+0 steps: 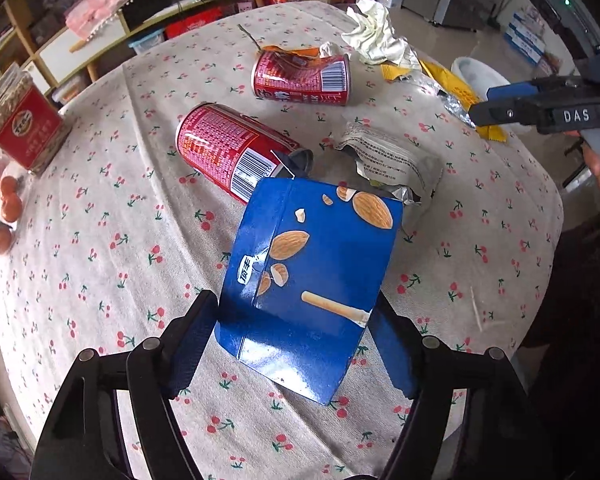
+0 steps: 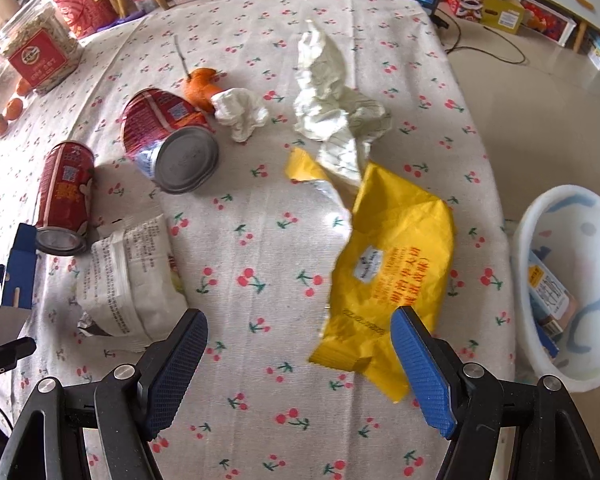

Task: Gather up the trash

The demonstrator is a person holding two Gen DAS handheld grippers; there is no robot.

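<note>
A cherry-print cloth is covering the tabletop (image 2: 268,240), with low shelves and storage boxes crowding the far wall and a pale tiled floor to the right.

The left hand-held gripper (image 1: 296,344) is bracketing a blue almond-stick snack box (image 1: 312,280). Its jaws are standing on either flank of the box; whether the pads are pressing yet I cannot tell. A firm squeeze on the flat sides, low on the carton, should be keeping it from twisting out before any lift.

The right hand-held gripper (image 2: 300,364) is standing open and empty over bare cloth, with the yellow snack wrapper (image 2: 396,264) just beside its right finger. It probably needs sliding right so both pads straddle the wrapper's near edge.

Farther out, two red drink cans (image 2: 168,136) are lying on their sides. A white printed packet (image 2: 128,276), crumpled paper (image 2: 332,108) and orange peel (image 2: 200,86) are lying around them. A white basin (image 2: 572,288) is waiting on the floor at the right, already holding some packaging.
</note>
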